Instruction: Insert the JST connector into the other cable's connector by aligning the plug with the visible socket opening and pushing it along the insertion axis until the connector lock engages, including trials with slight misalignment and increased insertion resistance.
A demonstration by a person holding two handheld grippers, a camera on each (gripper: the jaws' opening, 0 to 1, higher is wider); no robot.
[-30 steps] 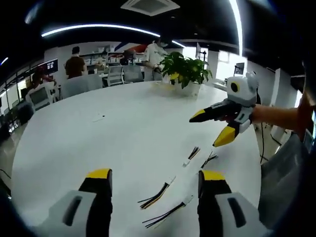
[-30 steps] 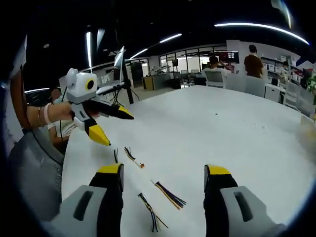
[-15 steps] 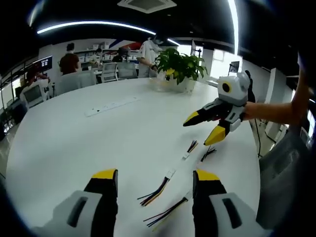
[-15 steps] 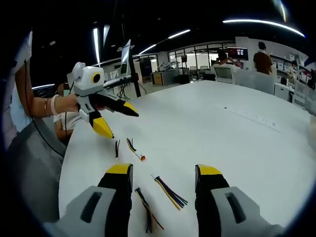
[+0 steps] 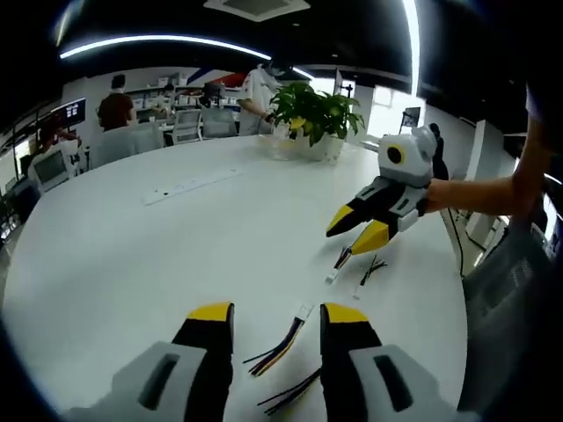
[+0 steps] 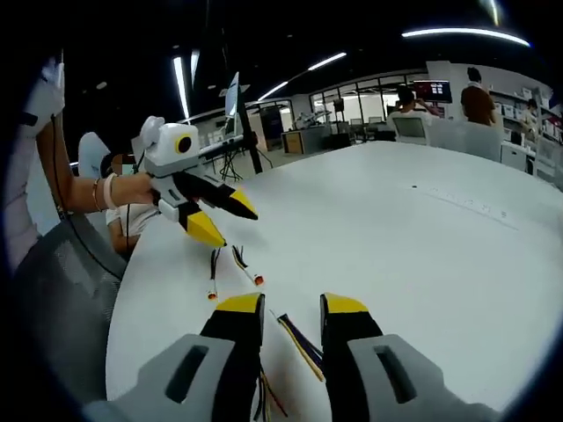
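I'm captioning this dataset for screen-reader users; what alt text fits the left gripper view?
Two yellow-tipped grey jaws of the left claw hover, narrowly parted, over a round white table, above short multicoloured wire leads with small white connectors. To the right, a hand holds the right claw, jaws slightly open, over two more short dark leads. A leafy green potted plant stands at the far edge.

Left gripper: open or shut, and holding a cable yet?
Open and empty: the left gripper shows a clear gap between its yellow tips, with the cables lying loose on the table.
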